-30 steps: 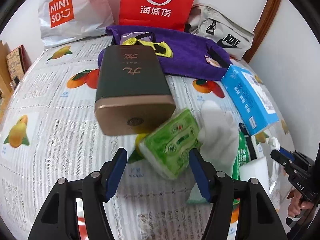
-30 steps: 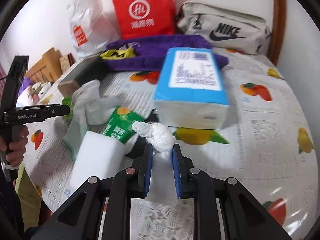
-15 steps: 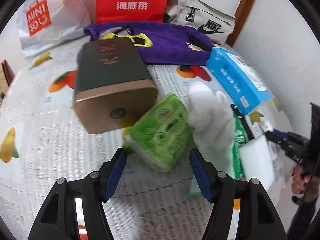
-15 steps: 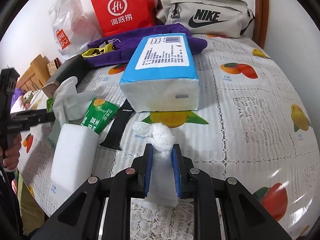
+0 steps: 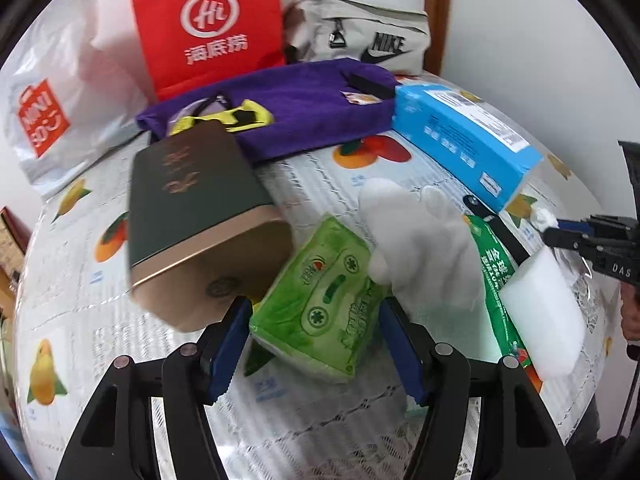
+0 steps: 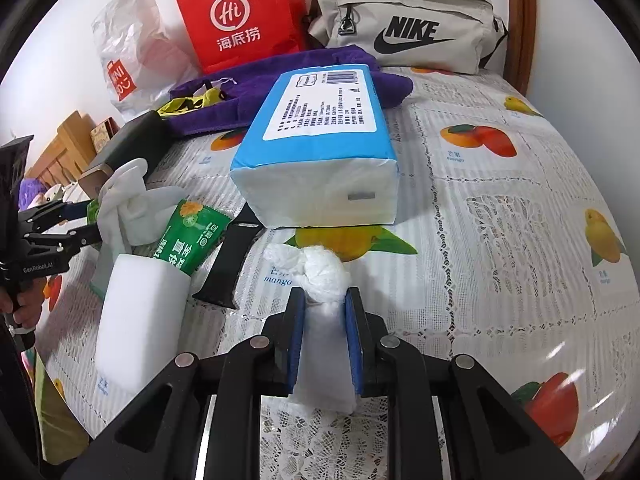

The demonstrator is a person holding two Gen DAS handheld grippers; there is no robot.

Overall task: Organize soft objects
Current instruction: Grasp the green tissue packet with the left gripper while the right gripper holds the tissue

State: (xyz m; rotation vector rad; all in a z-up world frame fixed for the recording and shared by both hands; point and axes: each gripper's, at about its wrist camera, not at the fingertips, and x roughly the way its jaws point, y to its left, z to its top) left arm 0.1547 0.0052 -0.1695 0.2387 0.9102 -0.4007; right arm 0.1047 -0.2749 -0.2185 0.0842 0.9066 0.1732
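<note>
A green tissue pack lies on the fruit-print tablecloth, with its near end between the fingertips of my left gripper. The jaws stand apart on either side of it and do not squeeze it. A white glove rests on the pack's right side. My right gripper is shut on a white knotted bundle just above the cloth, in front of a big blue tissue pack. A white sponge block and a green packet lie to its left.
A dark green box with a gold end leans over the green pack's left side. A purple towel, a red paper bag, a white Miniso bag and a Nike bag line the back wall. A black strap lies beside the sponge.
The left gripper has rolled and come closer, so the green tissue pack now sits between its fingertips instead of ahead of them. The right gripper keeps its grip on the white bundle.
</note>
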